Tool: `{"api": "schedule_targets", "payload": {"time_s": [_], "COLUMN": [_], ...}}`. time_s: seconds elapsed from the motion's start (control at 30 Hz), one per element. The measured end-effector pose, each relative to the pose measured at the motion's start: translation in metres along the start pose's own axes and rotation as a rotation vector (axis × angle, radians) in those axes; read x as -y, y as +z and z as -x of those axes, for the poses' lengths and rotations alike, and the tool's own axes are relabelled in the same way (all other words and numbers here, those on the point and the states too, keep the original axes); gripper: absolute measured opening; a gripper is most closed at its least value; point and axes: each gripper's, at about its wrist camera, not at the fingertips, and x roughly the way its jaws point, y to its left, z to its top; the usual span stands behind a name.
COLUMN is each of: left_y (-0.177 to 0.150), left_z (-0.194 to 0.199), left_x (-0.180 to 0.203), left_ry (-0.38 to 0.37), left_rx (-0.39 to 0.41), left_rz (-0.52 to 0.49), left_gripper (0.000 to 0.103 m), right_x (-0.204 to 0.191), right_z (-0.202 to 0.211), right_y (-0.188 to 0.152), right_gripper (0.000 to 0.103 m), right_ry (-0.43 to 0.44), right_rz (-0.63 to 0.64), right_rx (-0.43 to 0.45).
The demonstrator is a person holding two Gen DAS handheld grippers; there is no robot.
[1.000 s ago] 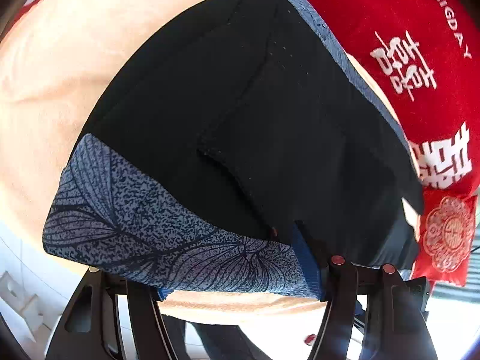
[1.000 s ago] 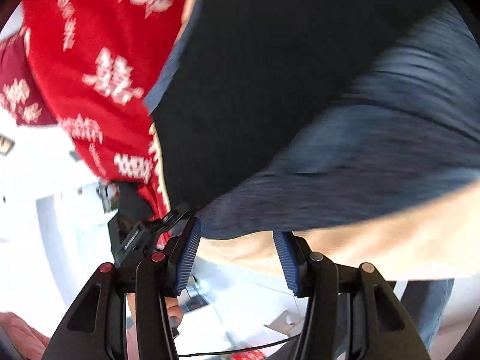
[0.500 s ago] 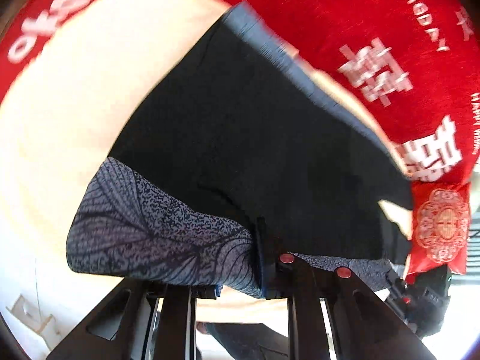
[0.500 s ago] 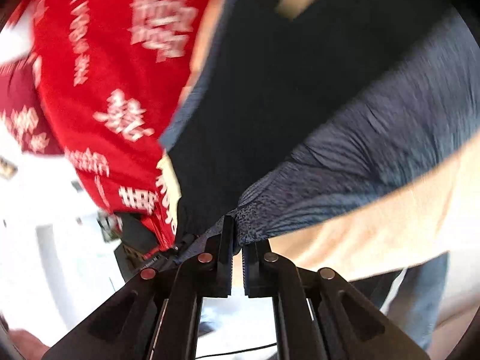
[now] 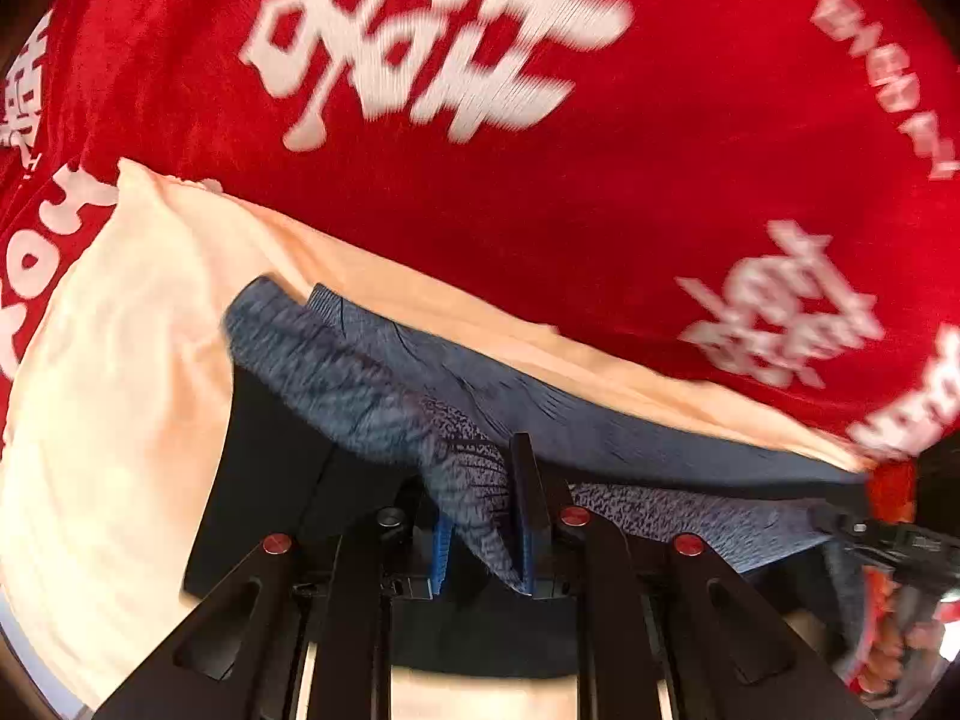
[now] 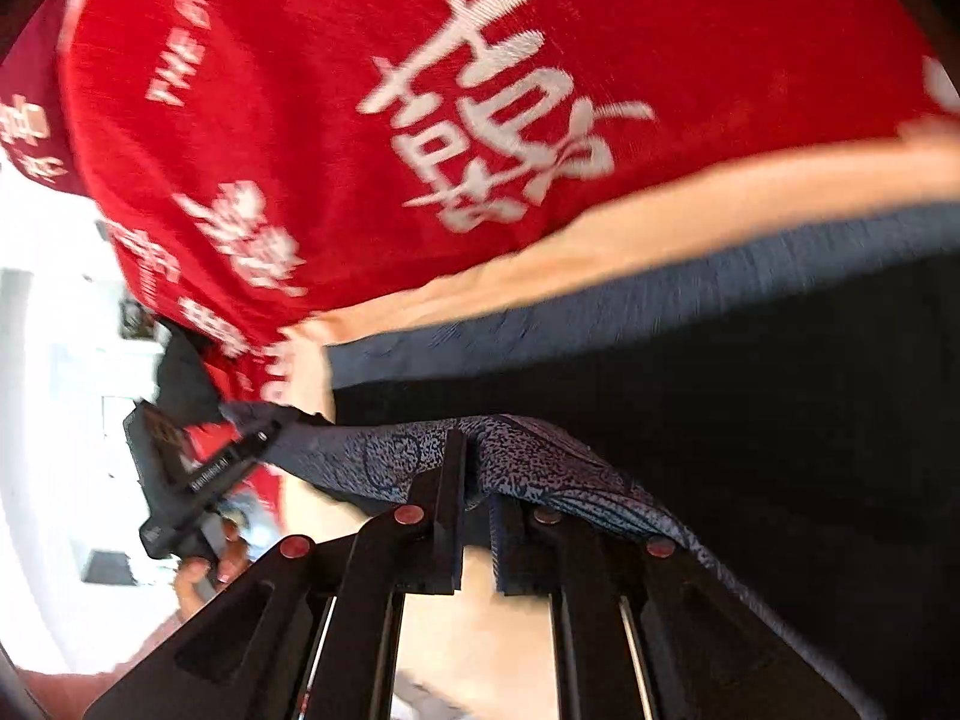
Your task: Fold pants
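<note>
The pants are black with a blue-grey leaf-print hem band and lie on a peach sheet. My left gripper is shut on the near printed hem and holds it lifted over the black cloth. My right gripper is shut on the same printed hem farther along. The far printed hem lies flat by the sheet's far edge. Each gripper shows at the edge of the other's view, the left one and the right one.
A red blanket with white characters covers the bed beyond the peach sheet. A bright white room shows to the left in the right wrist view.
Both grippers have carried the near printed hem up and forward over the black cloth, towards the far hem. The right gripper, open a second ago, closed on the hem.
</note>
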Motion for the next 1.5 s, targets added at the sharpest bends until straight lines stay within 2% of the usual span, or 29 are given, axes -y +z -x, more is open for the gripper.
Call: {"api": "schedule_targets", "payload": {"time_s": [0.13, 0.2, 0.27, 0.3, 0.33, 0.4, 0.47, 0.5, 0.57, 0.6, 0.63, 0.67, 0.7, 0.73, 0.8, 0.83, 0.87, 0.93, 1.03, 1.13, 1.27, 1.4, 1.5], "left_y": [0.007, 0.007, 0.007, 0.006, 0.006, 0.005, 0.003, 0.0, -0.003, -0.006, -0.009, -0.01, -0.011, -0.012, -0.01, -0.008, -0.005, 0.0, 0.001, -0.011, -0.039, -0.073, -0.107], "left_z": [-0.048, -0.044, -0.031, -0.017, -0.004, 0.019, 0.029, 0.025, 0.004, -0.013, -0.029, -0.039, -0.056, -0.064, -0.071, -0.075, -0.079, -0.076, -0.06, -0.046, -0.032, -0.023, -0.024], "left_x": [-0.003, -0.001, 0.004, 0.004, 0.005, 0.005, 0.004, 0.006, 0.013, 0.015, 0.017, 0.017, 0.018, 0.019, 0.021, 0.021, 0.024, 0.025, 0.035, 0.054, 0.085, 0.117, 0.145], "left_ry": [0.085, 0.095, 0.096, 0.097, 0.117, 0.183, 0.203, 0.223, 0.258, 0.27, 0.285, 0.307, 0.33, 0.347, 0.367, 0.368, 0.366, 0.371, 0.385, 0.371, 0.364, 0.319, 0.279], "left_rx": [-0.061, -0.057, -0.045, -0.033, -0.011, 0.05, 0.069, 0.053, 0.007, -0.021, -0.041, -0.05, -0.064, -0.046, -0.002, -0.002, -0.004, -0.032, -0.067, -0.089, -0.098, -0.124, -0.168], "left_rz": [0.044, 0.045, 0.025, 0.011, -0.008, -0.049, -0.086, -0.128, -0.181, -0.202, -0.215, -0.22, -0.221, -0.222, -0.236, -0.235, -0.232, -0.228, -0.23, -0.232, -0.269, -0.326, -0.408], "left_gripper": [0.021, 0.021, 0.023, 0.031, 0.047, 0.068, 0.072, 0.072, 0.072, 0.072, 0.072, 0.072, 0.072, 0.078, 0.083, 0.084, 0.084, 0.084, 0.084, 0.084, 0.084, 0.084, 0.084], "right_x": [0.03, 0.042, 0.038, 0.032, 0.025, 0.009, -0.009, -0.02, -0.031, -0.038, -0.045, -0.047, -0.045, -0.04, -0.026, -0.024, -0.024, -0.026, -0.023, -0.023, 0.004, 0.038, 0.065], "right_z": [-0.051, -0.071, -0.073, -0.072, -0.068, -0.059, -0.044, -0.037, -0.036, -0.044, -0.056, -0.073, -0.083, -0.097, -0.118, -0.12, -0.115, -0.095, -0.06, -0.018, 0.023, 0.052, 0.081], "right_y": [0.036, 0.045, 0.046, 0.045, 0.044, 0.041, 0.036, 0.03, 0.021, 0.017, 0.017, 0.017, 0.02, 0.025, 0.035, 0.04, 0.046, 0.055, 0.055, 0.036, 0.002, -0.047, -0.087], "right_gripper": [0.009, 0.009, 0.015, 0.033, 0.064, 0.086, 0.086, 0.085, 0.072, 0.054, 0.048, 0.048, 0.048, 0.048, 0.044, 0.044, 0.044, 0.044, 0.046, 0.052, 0.053, 0.053, 0.054], "right_ry": [-0.052, -0.098, -0.117, -0.119, -0.116, -0.11, -0.156, -0.156, -0.124, -0.134, -0.173, -0.225, -0.242, -0.261, -0.314, -0.296, -0.271, -0.285, -0.26, -0.223, -0.189, -0.19, -0.193], "right_rz": [-0.009, -0.022, -0.001, 0.027, 0.061, 0.108, 0.155, 0.174, 0.19, 0.211, 0.237, 0.268, 0.278, 0.282, 0.285, 0.276, 0.27, 0.261, 0.219, 0.189, 0.123, 0.07, -0.007], "right_rx": [-0.079, -0.118, -0.118, -0.12, -0.119, -0.115, -0.094, -0.092, -0.106, -0.128, -0.149, -0.169, -0.173, -0.175, -0.174, -0.163, -0.131, -0.057, 0.023, 0.059, 0.045, 0.054, 0.074]}}
